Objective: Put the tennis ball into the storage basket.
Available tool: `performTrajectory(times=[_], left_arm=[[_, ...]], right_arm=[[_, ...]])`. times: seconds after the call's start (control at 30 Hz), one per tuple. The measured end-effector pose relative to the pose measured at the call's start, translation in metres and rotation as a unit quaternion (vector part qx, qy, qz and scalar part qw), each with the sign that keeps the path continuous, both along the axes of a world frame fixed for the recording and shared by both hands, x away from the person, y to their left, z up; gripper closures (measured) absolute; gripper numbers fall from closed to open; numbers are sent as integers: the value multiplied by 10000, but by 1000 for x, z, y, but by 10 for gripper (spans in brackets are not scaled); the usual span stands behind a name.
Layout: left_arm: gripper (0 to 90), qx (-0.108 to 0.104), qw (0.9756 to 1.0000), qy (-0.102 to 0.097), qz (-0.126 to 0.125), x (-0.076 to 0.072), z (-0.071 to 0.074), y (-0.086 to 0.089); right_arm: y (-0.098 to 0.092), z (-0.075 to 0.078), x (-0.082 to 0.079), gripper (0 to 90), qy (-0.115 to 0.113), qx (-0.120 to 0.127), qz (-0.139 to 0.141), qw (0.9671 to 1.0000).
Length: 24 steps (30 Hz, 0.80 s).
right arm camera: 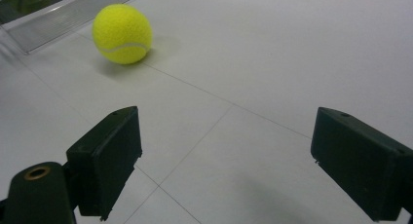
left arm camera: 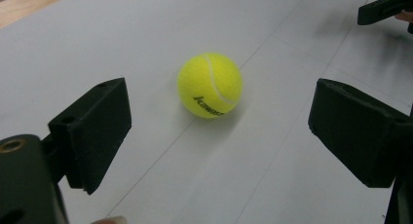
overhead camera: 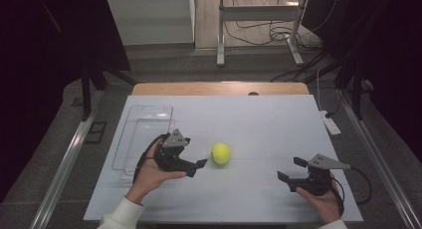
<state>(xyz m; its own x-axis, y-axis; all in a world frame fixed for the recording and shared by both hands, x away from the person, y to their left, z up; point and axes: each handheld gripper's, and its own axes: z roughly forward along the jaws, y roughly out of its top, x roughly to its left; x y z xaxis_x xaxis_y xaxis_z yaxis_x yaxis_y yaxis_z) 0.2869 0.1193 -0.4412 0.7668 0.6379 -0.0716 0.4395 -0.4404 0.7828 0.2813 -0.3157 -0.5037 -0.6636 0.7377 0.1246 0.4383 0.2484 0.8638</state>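
A yellow tennis ball (overhead camera: 220,153) lies on the white table (overhead camera: 259,119), a little left of centre. A hand holds my left gripper (overhead camera: 197,167) just left of the ball, open and pointing at it without touching. In the left gripper view the ball (left arm camera: 210,85) sits a short way ahead of the open left gripper (left arm camera: 221,126), centred between the jaws. My right gripper (overhead camera: 291,169) rests open at the front right, well away from the ball. In the right gripper view the right gripper (right arm camera: 229,151) holds nothing and the ball (right arm camera: 122,33) lies far off at the upper left.
A clear plastic tray (overhead camera: 144,134) stands along the table's left side, behind the left hand; its edge (right arm camera: 63,12) lies just beyond the ball. The right gripper (left arm camera: 384,7) is at the top right of the left gripper view. Cables and a metal stand base sit on the floor beyond the table.
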Motion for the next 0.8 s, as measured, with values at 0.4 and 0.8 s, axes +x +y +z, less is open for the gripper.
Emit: performTrajectory(times=[0.4, 0.8], left_arm=[[93, 155, 9997, 145, -73, 13, -3, -14], [89, 271, 9990, 272, -213, 21, -5, -26]], right_arm=[[0, -1, 0, 112, 1, -27, 8, 10000], [0, -1, 0, 112, 2, -28, 5, 10000]])
